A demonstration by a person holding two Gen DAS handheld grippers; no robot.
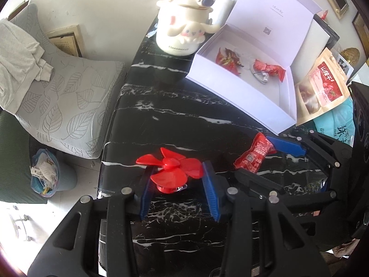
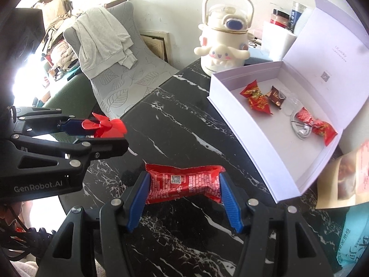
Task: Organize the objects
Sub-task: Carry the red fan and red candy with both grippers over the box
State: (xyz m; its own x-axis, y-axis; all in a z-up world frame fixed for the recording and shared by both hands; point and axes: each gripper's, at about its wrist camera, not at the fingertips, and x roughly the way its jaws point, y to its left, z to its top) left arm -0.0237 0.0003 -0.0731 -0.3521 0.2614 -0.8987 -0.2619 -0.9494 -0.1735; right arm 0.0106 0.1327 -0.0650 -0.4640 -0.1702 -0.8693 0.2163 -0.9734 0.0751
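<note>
My left gripper is shut on a red toy fan, its blue pads pressing the base under the blades, above the black marble table. My right gripper is shut on a red snack packet, clamped end to end and raised off the table. Each gripper shows in the other's view: the right gripper with the packet, the left gripper with the fan. An open white box to the right holds several red wrapped candies and a clear item.
A cream cartoon kettle-shaped bottle stands at the table's far edge beside the box. A dried-fruit pouch and a teal bag lie right of the box. A leaf-patterned chair and a waste bin are left of the table.
</note>
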